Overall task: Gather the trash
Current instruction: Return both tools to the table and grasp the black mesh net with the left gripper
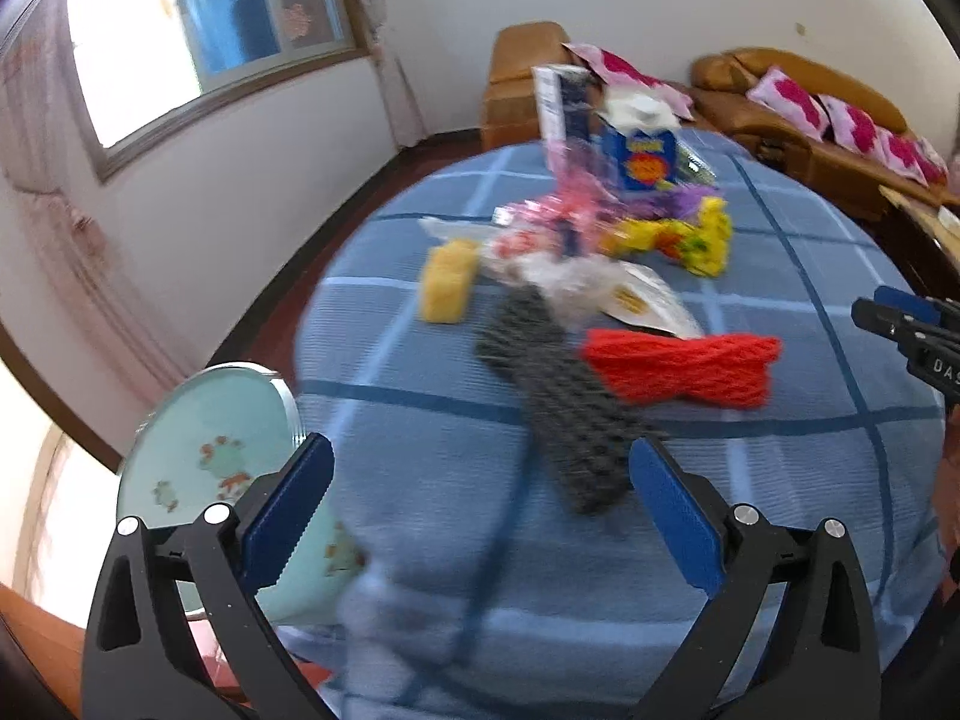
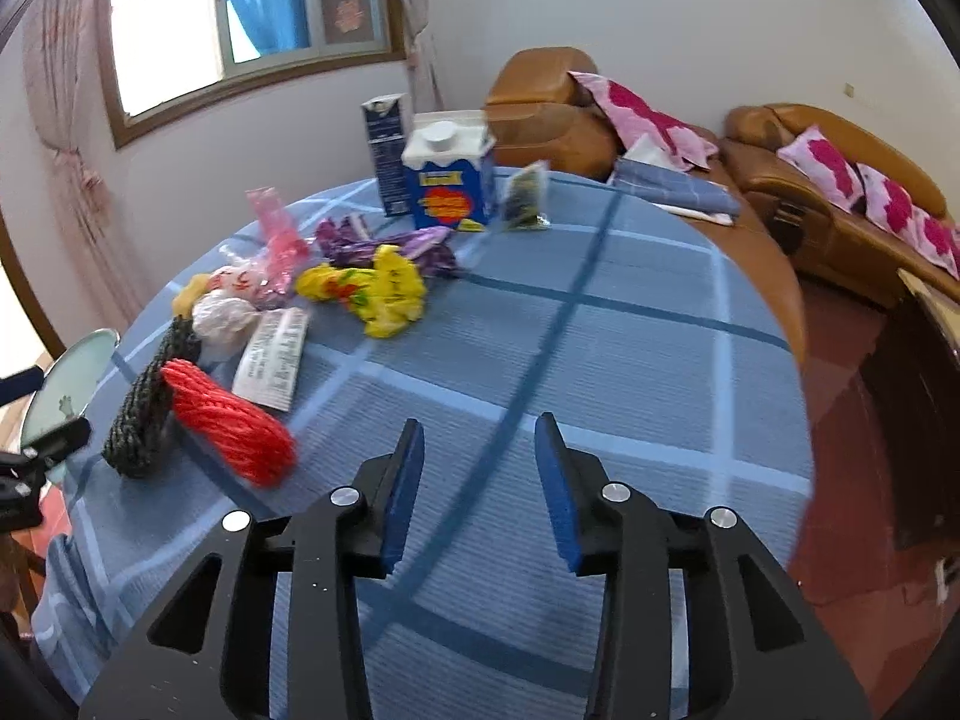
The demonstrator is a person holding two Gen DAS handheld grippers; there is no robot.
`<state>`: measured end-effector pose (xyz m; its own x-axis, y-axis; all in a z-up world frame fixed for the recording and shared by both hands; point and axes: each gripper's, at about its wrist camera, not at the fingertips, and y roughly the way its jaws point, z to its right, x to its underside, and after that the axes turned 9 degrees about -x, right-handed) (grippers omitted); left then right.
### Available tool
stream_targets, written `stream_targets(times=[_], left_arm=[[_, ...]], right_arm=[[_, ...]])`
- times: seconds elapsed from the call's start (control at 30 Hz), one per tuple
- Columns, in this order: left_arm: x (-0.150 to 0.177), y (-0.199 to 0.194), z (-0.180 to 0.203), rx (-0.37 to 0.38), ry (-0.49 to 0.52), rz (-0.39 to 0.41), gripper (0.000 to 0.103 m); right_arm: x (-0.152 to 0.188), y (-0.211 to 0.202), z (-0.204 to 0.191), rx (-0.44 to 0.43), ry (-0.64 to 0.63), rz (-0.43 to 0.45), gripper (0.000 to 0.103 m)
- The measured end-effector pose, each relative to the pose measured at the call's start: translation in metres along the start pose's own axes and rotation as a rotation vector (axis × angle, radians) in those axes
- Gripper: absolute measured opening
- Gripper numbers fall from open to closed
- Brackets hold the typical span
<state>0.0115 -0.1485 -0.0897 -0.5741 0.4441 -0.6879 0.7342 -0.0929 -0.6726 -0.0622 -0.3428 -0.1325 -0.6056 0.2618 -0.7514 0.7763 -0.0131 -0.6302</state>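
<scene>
Left wrist view. The left gripper (image 1: pixel 480 516) stands with its jaws spread wide and nothing between the blue pads; it hangs above the blue checked tablecloth (image 1: pixel 780 480). This width suits a broad, soft item, and the nearest candidate is the dark grey knitted mesh strip (image 1: pixel 558 402), whose near end lies just ahead of the right-hand pad. Touching its far side is the red foam net sleeve (image 1: pixel 684 369). Beyond these the trash lies in one loose heap: a yellow sponge block (image 1: pixel 449 288), clear crumpled plastic wrappers (image 1: pixel 570 282), a yellow printed plastic bag (image 1: pixel 696 237) and a blue-and-white drink carton with a white cap (image 1: pixel 645 150). A pale green round bin with cartoon prints (image 1: pixel 210 450) stands off the table edge beside the left pad, probably placed there so items can be dropped over the edge into it. The tip of the other gripper shows at the right border.

Right wrist view. The right gripper (image 2: pixel 480 480) is partly open, jaws at a narrow gap, holding nothing, over a bare stretch of cloth. The heap lies to its left, well apart. A tall dark blue carton (image 2: pixel 387 150) stands beside the capped carton, and a small dark snack pouch (image 2: pixel 525 195) leans just right of it. Judgement: collection has barely started.
</scene>
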Motion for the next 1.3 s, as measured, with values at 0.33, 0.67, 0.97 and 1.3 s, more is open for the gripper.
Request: stream_targets(times=[0.33, 0.67, 0.97, 1.3], left_arm=[[0.013, 0.032, -0.036, -0.174, 0.048, -0.068, 0.097], [0.009, 0.017, -0.087, -0.194, -0.107, -0.043, 0.097], [-0.004, 0.021, -0.051, -0.104, -0.138, -0.030, 0.096], [-0.002, 0.047, -0.044, 0.060, -0.110, -0.085, 0.017]], right_arm=[[0.008, 0.001, 0.000, -0.032, 0.005, 0.013, 0.047], [0.008, 0.004, -0.004, -0.021, 0.001, 0.018, 0.047], [-0.016, 0.006, -0.002, -0.008, 0.016, 0.067, 0.053], [-0.048, 0.032, -0.007, -0.039, 0.070, 0.077, 0.053]])
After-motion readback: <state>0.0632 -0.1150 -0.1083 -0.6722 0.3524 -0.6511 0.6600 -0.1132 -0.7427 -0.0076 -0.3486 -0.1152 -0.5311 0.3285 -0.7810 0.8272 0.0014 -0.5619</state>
